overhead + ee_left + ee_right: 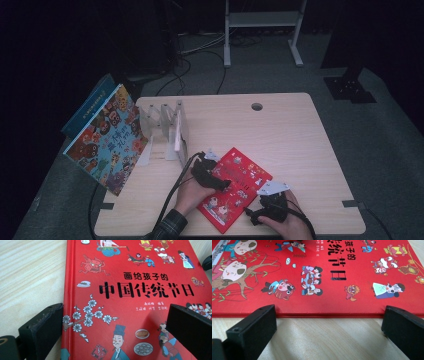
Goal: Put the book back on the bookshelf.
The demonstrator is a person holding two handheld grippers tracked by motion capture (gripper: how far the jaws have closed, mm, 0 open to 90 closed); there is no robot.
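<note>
Pale wooden bench (280, 130) under dim light, dark floor and cables behind. Flat on its near half, a red hardcover picture book (235, 187) with cartoon figures and black Chinese title, turned diagonally, one corner close to the near edge.

Left gripper (220, 184) at the book's left side, black fingers (41, 331) spread wide, one over bare wood just beside the spine edge, the other above the red cover (130, 297); whether the fingers touch the cover cannot be told. Right gripper (256, 217) at the book's near right edge, fingers (252, 331) wide apart on bare wood, tips just short of the book's edge (329, 314), nothing between them. Grey three-cornered plates on top of both grippers, cables trailing toward the near edge.

Farther left, a clear plastic book rack (165, 131) with upright dividers, well apart from the red book. Leaning against the rack's left end, a large colourful picture book (107, 140) with a blue-edged cover, tilted and overhanging the bench's left side. Round cable hole (257, 106) near the far edge.
</note>
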